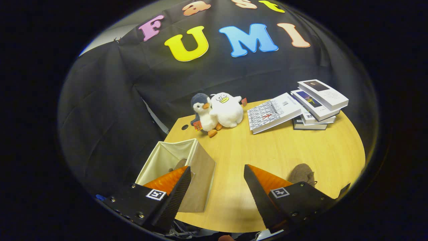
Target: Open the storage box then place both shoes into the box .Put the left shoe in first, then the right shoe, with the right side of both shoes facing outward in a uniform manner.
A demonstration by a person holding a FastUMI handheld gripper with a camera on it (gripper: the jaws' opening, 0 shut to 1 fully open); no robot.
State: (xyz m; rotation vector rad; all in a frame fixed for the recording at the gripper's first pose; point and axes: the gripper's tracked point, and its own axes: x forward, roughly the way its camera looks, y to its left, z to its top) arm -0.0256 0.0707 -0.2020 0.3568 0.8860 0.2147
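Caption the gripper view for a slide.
Open gripper above table, open storage box by one finger, brown shoe beyond the other.

The table point(284, 147) is pale yellow wood grain, and the near-left box point(174, 164) is cream inside with tan-brown outer walls, a brown shoe point(179, 164) showing inside and a second brown shoe point(302, 173) near right. The gripper point(217, 190), its fingers spread wide, is black with orange finger backs, ribbed black pads point(179, 194) and small black-and-white square markers. Far off sit a grey-and-white penguin point(203, 115) with orange beak and feet, a white toy point(227, 109) with a yellow beak, and white books point(321, 100), one grey-patterned
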